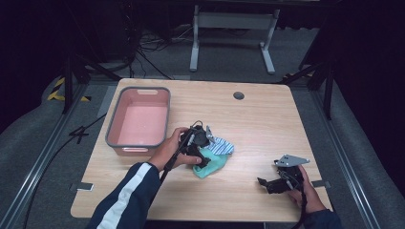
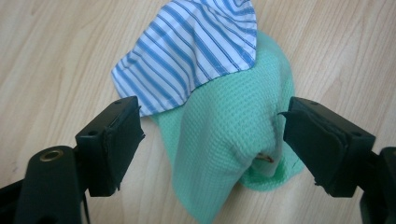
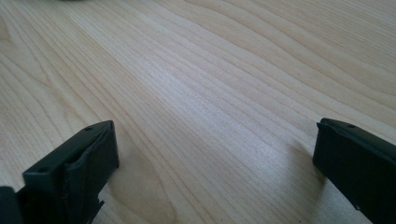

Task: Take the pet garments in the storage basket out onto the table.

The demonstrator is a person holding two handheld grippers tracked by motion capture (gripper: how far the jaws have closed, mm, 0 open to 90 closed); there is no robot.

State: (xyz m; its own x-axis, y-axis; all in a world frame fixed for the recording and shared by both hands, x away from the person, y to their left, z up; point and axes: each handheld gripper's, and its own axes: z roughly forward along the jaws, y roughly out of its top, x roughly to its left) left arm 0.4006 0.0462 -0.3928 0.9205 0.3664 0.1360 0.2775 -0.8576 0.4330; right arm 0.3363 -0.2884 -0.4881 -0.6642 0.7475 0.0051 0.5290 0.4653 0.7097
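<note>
A mint-green waffle-knit cloth (image 1: 212, 165) (image 2: 224, 140) lies bunched near the middle of the wooden table (image 1: 258, 124). A blue-and-white striped cloth (image 1: 222, 146) (image 2: 196, 51) overlaps its far end. My left gripper (image 1: 202, 157) (image 2: 212, 116) hangs just above the green cloth, open, one jaw on either side of the raised fold, and the pads are not pressing on it. My right gripper (image 1: 263, 183) (image 3: 215, 135) rests low over bare wood at the front right, open with nothing between its jaws.
A pink tub with a grey rim (image 1: 112, 125) stands at the left of the table with nothing in it. A round cable port (image 1: 239, 95) sits near the far edge. Beyond the table are a white frame's legs (image 1: 195, 45) and floor cables.
</note>
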